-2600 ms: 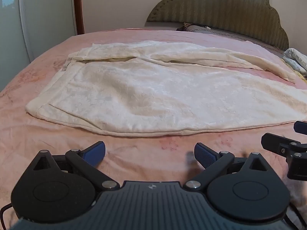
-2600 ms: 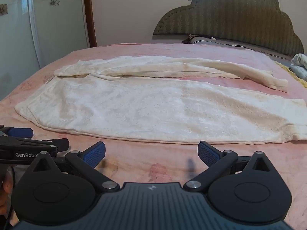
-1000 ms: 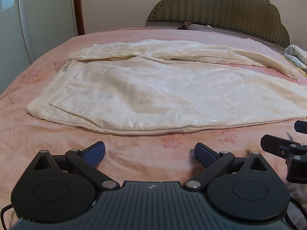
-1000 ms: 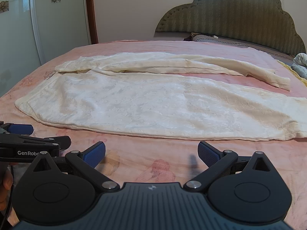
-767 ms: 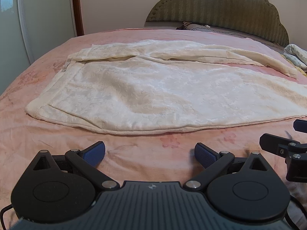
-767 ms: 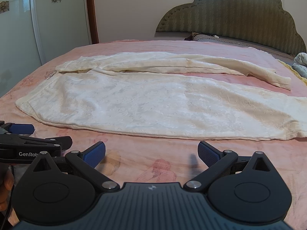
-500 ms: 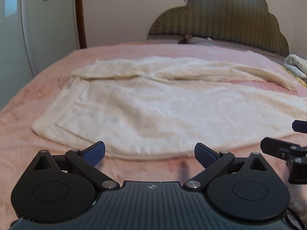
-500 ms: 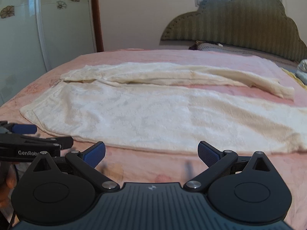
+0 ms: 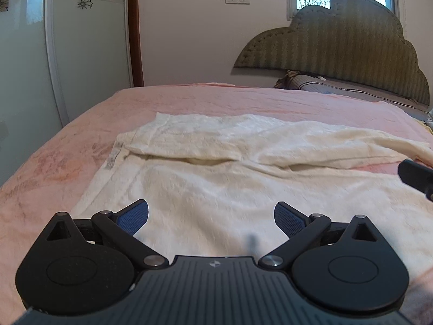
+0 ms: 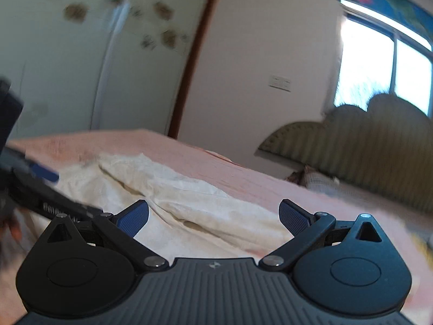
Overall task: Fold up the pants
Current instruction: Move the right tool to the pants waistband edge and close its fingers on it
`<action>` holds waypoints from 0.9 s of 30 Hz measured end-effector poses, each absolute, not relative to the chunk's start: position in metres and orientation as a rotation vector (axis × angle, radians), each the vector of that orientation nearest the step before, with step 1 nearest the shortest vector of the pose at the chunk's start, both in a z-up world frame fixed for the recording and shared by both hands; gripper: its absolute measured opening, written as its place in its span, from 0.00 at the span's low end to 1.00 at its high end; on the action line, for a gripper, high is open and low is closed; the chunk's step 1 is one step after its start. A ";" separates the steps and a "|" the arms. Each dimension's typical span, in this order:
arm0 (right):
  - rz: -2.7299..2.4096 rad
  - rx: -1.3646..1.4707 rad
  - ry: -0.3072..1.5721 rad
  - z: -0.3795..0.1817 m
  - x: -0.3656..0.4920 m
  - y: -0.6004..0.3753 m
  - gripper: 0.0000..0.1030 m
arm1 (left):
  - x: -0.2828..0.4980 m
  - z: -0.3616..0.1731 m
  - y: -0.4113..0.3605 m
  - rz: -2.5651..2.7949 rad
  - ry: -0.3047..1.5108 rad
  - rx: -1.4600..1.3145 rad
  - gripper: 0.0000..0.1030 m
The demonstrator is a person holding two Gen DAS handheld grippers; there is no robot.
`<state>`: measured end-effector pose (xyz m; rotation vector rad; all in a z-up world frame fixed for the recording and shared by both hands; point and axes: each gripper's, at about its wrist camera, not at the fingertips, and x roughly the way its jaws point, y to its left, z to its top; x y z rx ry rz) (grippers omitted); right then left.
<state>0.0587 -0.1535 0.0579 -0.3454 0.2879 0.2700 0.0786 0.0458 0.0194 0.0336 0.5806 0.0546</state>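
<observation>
Cream white pants [image 9: 216, 178] lie spread flat on a pink bed, waistband to the left, the far leg stretched along the back. My left gripper [image 9: 211, 216] is open and empty, over the near leg close to the waistband. My right gripper [image 10: 213, 215] is open and empty, over the pants [image 10: 189, 203] near the far leg. That view is blurred and tilted. The right gripper's finger shows at the right edge of the left wrist view [image 9: 416, 174]. The left gripper shows at the left of the right wrist view [image 10: 40, 187].
The pink bedspread [image 9: 67, 162] runs to the bed's left edge. A green padded headboard [image 9: 338, 51] and a grey pillow [image 9: 324, 81] stand at the back right. A glass partition with flower stickers [image 9: 81, 27] and a window [image 10: 379, 67] are behind.
Both grippers have moved forward from the bed's near edge to over the pants. The right gripper has swung and tilted, blurring its view. Both stay open.
</observation>
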 end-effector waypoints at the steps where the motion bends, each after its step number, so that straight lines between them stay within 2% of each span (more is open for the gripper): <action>1: 0.268 -0.372 0.305 0.059 0.070 -0.150 1.00 | 0.086 0.018 0.046 0.058 0.580 0.042 0.98; 8: 0.398 -0.323 0.388 0.059 0.153 -0.148 1.00 | 0.129 0.006 0.047 0.123 0.550 0.139 0.98; 14: 0.529 -0.281 0.467 0.050 0.240 -0.138 0.98 | 0.150 -0.017 0.057 0.117 0.596 0.133 0.98; 16: 0.567 -0.253 0.523 0.043 0.281 -0.132 0.89 | 0.152 -0.024 0.060 0.100 0.617 0.126 0.99; 18: 0.624 -0.198 0.590 0.034 0.318 -0.128 0.67 | 0.153 -0.027 0.062 0.088 0.628 0.107 1.00; 20: 0.670 -0.158 0.645 0.022 0.353 -0.121 0.57 | 0.155 -0.032 0.064 0.077 0.643 0.091 1.00; 27: 0.709 -0.194 0.769 -0.018 0.445 -0.089 0.57 | 0.157 -0.036 0.065 0.080 0.657 0.068 1.00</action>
